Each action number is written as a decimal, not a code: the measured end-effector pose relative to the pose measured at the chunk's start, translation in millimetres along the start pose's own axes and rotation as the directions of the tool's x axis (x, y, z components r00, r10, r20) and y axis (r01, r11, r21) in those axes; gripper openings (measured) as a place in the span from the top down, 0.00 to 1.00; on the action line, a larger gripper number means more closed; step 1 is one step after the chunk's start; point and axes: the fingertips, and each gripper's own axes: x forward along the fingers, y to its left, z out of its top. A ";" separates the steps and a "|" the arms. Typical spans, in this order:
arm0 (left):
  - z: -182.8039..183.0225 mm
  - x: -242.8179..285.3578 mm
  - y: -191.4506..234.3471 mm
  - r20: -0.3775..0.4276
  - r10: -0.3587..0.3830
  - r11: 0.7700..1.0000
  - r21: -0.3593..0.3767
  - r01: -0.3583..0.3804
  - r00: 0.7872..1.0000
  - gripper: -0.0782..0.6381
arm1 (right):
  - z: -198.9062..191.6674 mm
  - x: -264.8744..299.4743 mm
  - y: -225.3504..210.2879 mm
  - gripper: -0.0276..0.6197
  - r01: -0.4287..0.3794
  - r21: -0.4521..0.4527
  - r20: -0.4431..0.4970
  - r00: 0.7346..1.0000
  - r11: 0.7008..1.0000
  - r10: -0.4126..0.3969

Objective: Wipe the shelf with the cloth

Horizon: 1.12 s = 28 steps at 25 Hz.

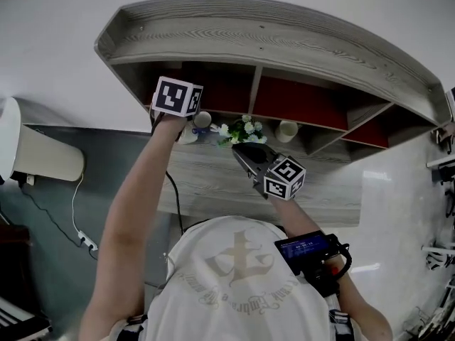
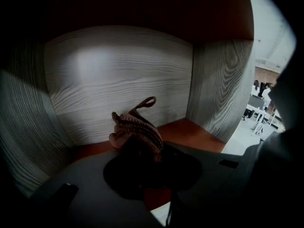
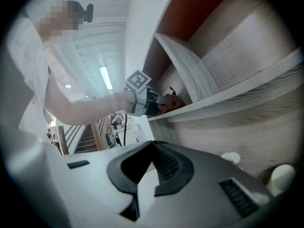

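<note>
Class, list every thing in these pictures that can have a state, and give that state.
left gripper: shut on the cloth.
cloth: bunched up, inside a compartment of the shelf.
right gripper: shut, nothing between its jaws, outside the shelf.
white cup: standing on the shelf's lower board.

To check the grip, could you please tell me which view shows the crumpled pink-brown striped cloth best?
The left gripper view: the crumpled pink-brown striped cloth bunches close up between the left gripper's jaws. The right gripper view shows only a distant reddish scrap; the head view hides it.
</note>
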 end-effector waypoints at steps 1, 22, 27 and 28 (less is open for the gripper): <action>-1.5 -1.7 7.3 0.001 0.010 1.000 -0.006 -0.010 1.000 0.76 | -0.1 3.5 0.6 0.95 -0.003 0.000 -0.001 1.000 1.000 0.003; -34.5 -36.1 86.1 0.025 0.173 0.966 -0.201 -0.165 0.985 0.76 | -5.4 45.5 21.4 0.95 -0.046 -0.002 -0.020 0.999 0.999 0.046; -45.3 -49.1 83.2 0.057 0.159 0.955 -0.264 -0.139 0.986 0.76 | -8.0 41.3 26.5 0.95 -0.039 -0.002 -0.019 0.999 0.999 0.039; -47.7 -52.1 82.5 0.070 0.158 0.952 -0.275 -0.133 0.985 0.76 | -8.6 40.4 27.4 0.95 -0.039 -0.003 -0.018 0.999 0.999 0.038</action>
